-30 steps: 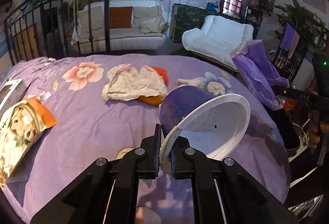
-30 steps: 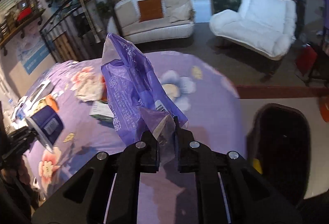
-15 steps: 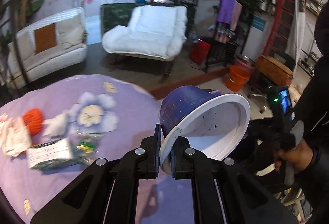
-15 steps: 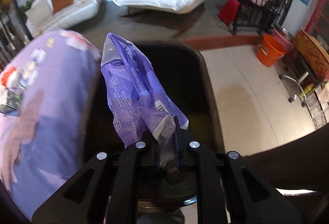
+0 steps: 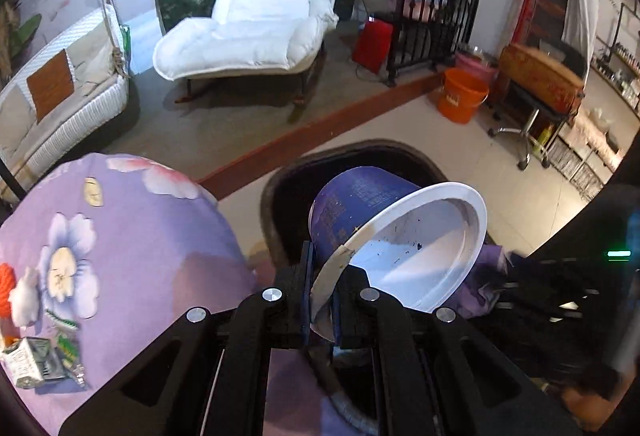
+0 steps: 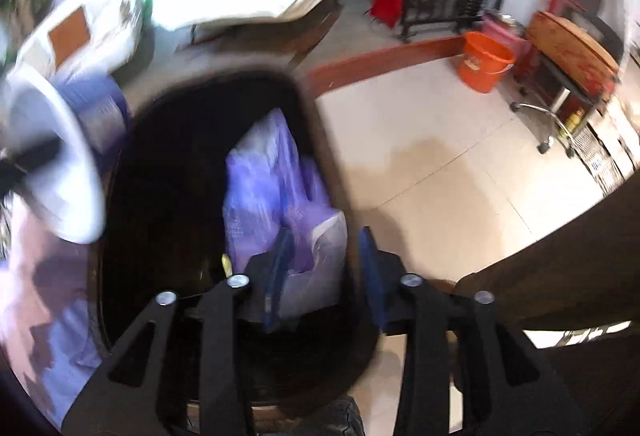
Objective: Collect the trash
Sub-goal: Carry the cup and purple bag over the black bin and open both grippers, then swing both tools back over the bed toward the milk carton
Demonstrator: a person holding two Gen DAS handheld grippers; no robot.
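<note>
My left gripper (image 5: pixel 323 276) is shut on the rim of a blue paper bowl (image 5: pixel 400 236) with a white inside, tilted over the mouth of the black bin (image 5: pixel 288 187). In the right wrist view my right gripper (image 6: pixel 325 240) hangs over the bin (image 6: pixel 160 155) and its jaws are opening. The purple plastic bag (image 6: pixel 276 187) lies loose inside the bin, partly between the fingers, and the pads do not press on it. The bowl (image 6: pixel 60 163) shows blurred at that view's left edge. The bag (image 5: pixel 486 276) also peeks out behind the bowl.
The round table with a purple flowered cloth (image 5: pixel 140 236) stands left of the bin, with a small carton (image 5: pixel 30 360) and an orange scrap (image 5: pixel 4 288) on it. An orange bucket (image 5: pixel 462 95) and a white lounge chair (image 5: pixel 260 23) stand beyond on the floor.
Both grippers swung from above the table to over the black bin. The right jaws parted and let go of the purple bag, which dropped into the bin. The left keeps its bowl.
</note>
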